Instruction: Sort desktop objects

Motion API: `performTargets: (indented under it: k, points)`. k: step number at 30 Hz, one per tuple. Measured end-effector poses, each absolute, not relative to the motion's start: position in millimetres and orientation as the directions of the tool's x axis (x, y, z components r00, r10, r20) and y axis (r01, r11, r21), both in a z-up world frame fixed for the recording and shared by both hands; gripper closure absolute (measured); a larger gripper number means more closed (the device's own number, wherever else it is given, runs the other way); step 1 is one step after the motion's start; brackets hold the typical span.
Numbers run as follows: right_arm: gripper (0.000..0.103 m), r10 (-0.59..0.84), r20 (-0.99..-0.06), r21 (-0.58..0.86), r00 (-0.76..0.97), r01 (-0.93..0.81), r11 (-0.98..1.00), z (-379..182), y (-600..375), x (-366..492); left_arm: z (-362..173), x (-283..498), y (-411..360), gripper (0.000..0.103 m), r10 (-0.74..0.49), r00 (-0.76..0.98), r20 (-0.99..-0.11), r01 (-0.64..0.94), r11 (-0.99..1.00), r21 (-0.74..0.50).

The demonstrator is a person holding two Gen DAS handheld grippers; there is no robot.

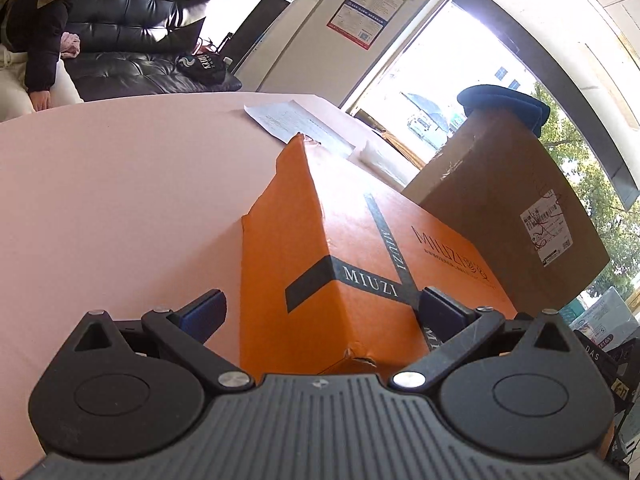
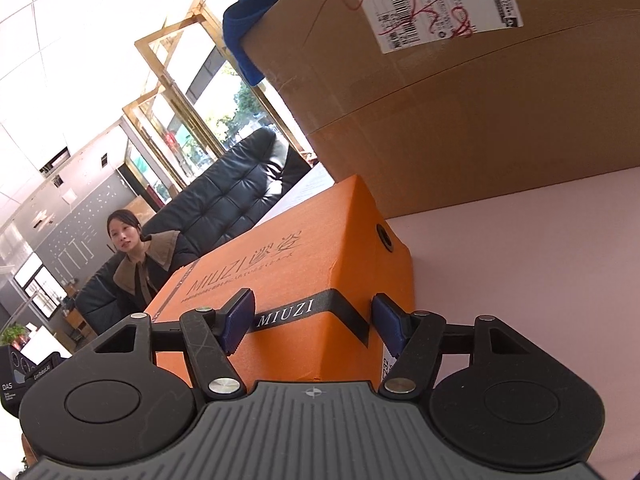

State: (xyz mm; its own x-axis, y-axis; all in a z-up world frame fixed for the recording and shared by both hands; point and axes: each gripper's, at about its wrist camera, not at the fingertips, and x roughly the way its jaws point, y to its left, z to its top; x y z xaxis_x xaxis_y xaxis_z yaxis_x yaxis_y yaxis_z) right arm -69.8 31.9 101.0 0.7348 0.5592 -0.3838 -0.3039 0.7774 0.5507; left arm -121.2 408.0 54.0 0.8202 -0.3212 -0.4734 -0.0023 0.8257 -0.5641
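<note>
An orange box (image 1: 360, 240) marked MIUZI, with black tape bands, lies on the pink table (image 1: 100, 200). My left gripper (image 1: 322, 312) stands wide open astride one upper edge. Its right finger rests on the top face, and its left finger hangs just off the side face. In the right wrist view the same orange box (image 2: 280, 264) fills the centre. My right gripper (image 2: 314, 324) is closed on another corner edge, one pad on the top face and one on the end face.
A tall brown cardboard box (image 1: 500, 208) with a shipping label stands right behind the orange one, a blue cloth (image 1: 508, 104) on top. A paper sheet (image 1: 296, 120) lies further back on the table. A person (image 2: 136, 264) sits on a black sofa (image 1: 132, 20) beyond.
</note>
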Motion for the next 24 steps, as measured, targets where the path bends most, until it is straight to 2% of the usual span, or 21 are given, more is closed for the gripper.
performTargets:
  k: [5,11,13,15,17,21,24]
  points:
    - [0.041,0.579,-0.382,0.550,0.721,-0.326,0.769,100.7,68.4,-63.5,61.0,-133.0,431.2,0.000,-0.219,0.847,-0.485,-0.071,0.857,-0.510]
    - [0.040,0.593,-0.368,0.553,0.716,-0.345,0.759,98.4,105.4,-56.7,75.1,-145.3,441.6,0.000,-0.034,0.864,-0.502,-0.189,0.903,-0.385]
    - [0.032,0.591,-0.372,0.536,0.716,-0.354,0.766,98.0,118.7,-55.8,80.1,-148.9,439.9,0.000,0.026,0.862,-0.507,-0.229,0.911,-0.343]
    - [0.018,0.567,-0.376,0.498,0.733,-0.356,0.791,98.1,131.6,-58.5,86.4,-155.0,435.7,0.000,0.068,0.853,-0.517,-0.257,0.918,-0.302]
    - [0.012,0.535,-0.376,0.450,0.757,-0.356,0.819,99.8,140.8,-64.3,94.0,-162.9,431.4,0.000,0.096,0.848,-0.521,-0.273,0.922,-0.275]
    - [0.000,0.465,-0.330,0.394,0.821,-0.328,0.859,105.6,135.7,-78.6,117.5,-186.0,415.2,0.000,0.160,0.882,-0.443,-0.287,0.929,-0.235]
    - [0.000,0.433,-0.286,0.385,0.855,-0.311,0.869,112.8,118.1,-87.9,135.5,-192.7,388.4,0.000,0.165,0.913,-0.373,-0.252,0.948,-0.196]
